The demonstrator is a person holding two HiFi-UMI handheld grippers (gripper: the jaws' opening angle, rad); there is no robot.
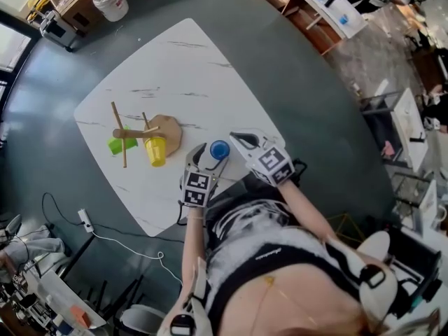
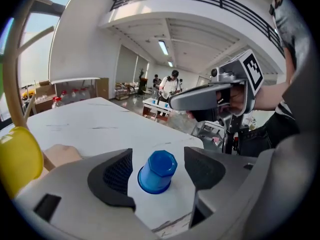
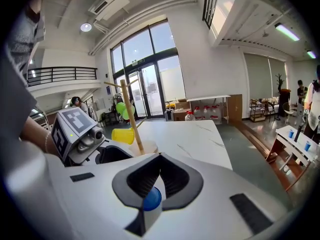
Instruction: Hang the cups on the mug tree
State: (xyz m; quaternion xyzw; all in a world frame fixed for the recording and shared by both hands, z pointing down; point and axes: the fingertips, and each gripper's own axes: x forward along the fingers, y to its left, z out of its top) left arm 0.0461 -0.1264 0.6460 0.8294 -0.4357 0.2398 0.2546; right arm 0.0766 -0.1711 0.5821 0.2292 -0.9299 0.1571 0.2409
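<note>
Left gripper jaws spread around the upside-down blue cup at the table near edge, not touching, right gripper pressed together, empty, at its 3 o'clock; yellow cup and green cup already hang on the mug tree at 9 o'clock, blue left.

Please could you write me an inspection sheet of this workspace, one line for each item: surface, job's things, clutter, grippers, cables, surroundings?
Surface: white marbled table, standing on a dark floor.
Job's things: wooden mug tree with a yellow cup and a green cup hanging on it; blue cup upside down near the person's edge.
Clutter: nothing seen on the table.
Grippers: left gripper open, jaws either side of the blue cup, not touching it; right gripper shut, holding nothing, beside that cup.
Cables: white cable and power strip on the floor.
Surroundings: water bottle; people at distant desks.
</note>
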